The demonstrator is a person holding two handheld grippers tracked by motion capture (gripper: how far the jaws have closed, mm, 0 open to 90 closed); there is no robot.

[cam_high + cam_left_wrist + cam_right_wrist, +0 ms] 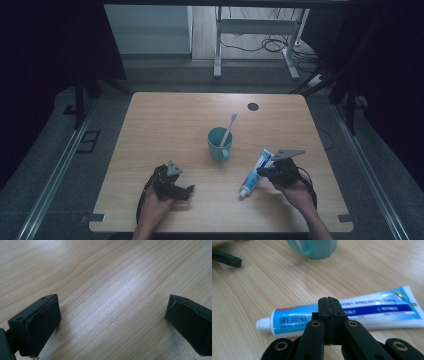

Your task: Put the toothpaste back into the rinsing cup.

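The toothpaste tube (352, 312) was white and blue, its white cap on. It lay flat on the tabletop (165, 120), cap end toward the person, near the teal mug (219, 143).

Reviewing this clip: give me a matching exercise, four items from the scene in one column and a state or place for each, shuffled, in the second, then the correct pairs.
Column one:
1. toothbrush
2. toothpaste tube
3. left gripper
4. right gripper

Column two:
A. jaws pressed together, nothing between them
B. lying flat on the wooden table, white cap toward the person
C. standing in the teal mug
D. jaws wide apart over bare wood

Pairs: 1-C, 2-B, 3-D, 4-A
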